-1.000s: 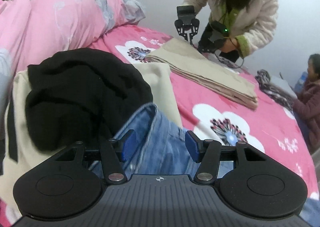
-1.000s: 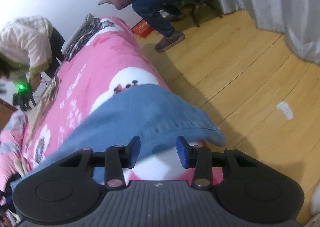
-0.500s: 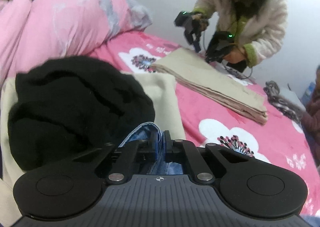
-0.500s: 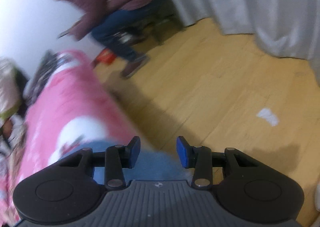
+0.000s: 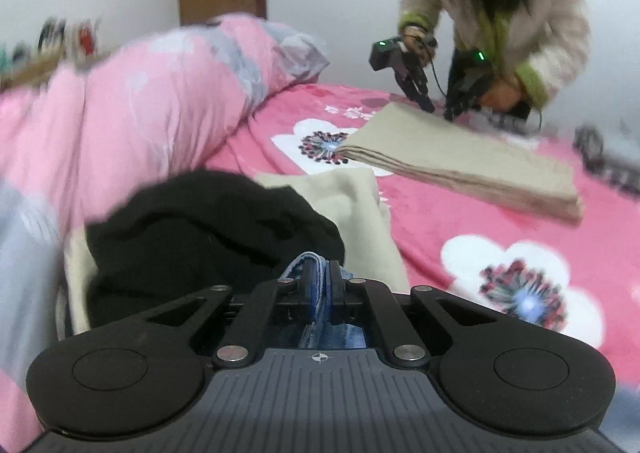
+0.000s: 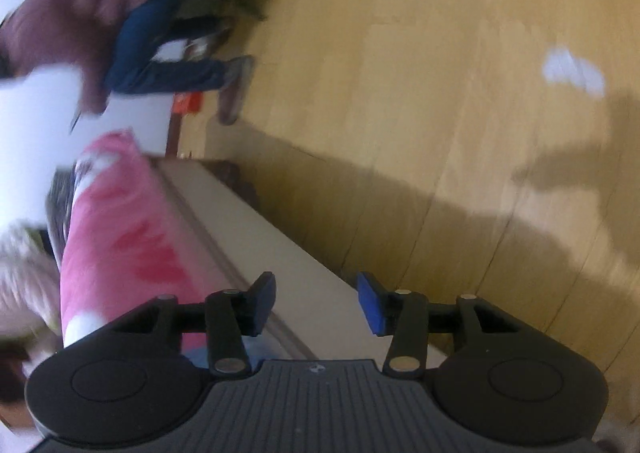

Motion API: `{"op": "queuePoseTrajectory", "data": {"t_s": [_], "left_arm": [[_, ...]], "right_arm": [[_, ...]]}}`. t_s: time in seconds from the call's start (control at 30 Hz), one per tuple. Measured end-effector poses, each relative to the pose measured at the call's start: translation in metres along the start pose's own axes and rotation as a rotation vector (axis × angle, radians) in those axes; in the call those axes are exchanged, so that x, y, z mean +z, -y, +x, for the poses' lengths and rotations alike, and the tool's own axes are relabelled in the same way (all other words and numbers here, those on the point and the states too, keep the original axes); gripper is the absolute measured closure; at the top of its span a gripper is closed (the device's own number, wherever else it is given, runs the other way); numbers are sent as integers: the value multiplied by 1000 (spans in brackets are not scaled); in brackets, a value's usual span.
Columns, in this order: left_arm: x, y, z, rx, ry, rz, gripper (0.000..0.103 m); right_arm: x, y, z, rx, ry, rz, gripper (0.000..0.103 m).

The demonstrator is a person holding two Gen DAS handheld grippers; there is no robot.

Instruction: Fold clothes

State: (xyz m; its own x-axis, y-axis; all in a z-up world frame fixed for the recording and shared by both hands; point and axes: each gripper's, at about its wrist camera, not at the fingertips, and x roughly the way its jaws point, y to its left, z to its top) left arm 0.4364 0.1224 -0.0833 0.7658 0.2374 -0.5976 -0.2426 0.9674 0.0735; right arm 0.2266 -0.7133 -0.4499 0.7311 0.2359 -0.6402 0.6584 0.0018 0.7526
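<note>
Denim jeans (image 5: 316, 273) edge pinched in left gripper (image 5: 319, 285); right gripper (image 6: 316, 303) parted over bed edge (image 6: 256, 253).

Both grippers look alike: left gripper (image 5: 319, 277) and right gripper (image 6: 316, 299) w/ matte black linkage arms, silver pivot screws, round black discs at 8 & 4 o'clock, ribbed grey base w/ small crosshair mark, blue finger pads (image 6: 370, 307)
</note>
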Motion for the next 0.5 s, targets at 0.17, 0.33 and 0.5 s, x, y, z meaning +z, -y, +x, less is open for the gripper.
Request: {"op": "queuePoseTrajectory", "data": {"t_s": [0.17,0.33,0.5], "left_arm": [[3,16,-9,59,3,79,99],[-1,24,-11,101,0,108,98],[-1,27,-11,115,4,89,98]], "right_arm": [[-2,70,39,176,-89,301,48],[-11,87,69,415,-216,468,29],[-8,42,80,531,-338,379,23]]}}
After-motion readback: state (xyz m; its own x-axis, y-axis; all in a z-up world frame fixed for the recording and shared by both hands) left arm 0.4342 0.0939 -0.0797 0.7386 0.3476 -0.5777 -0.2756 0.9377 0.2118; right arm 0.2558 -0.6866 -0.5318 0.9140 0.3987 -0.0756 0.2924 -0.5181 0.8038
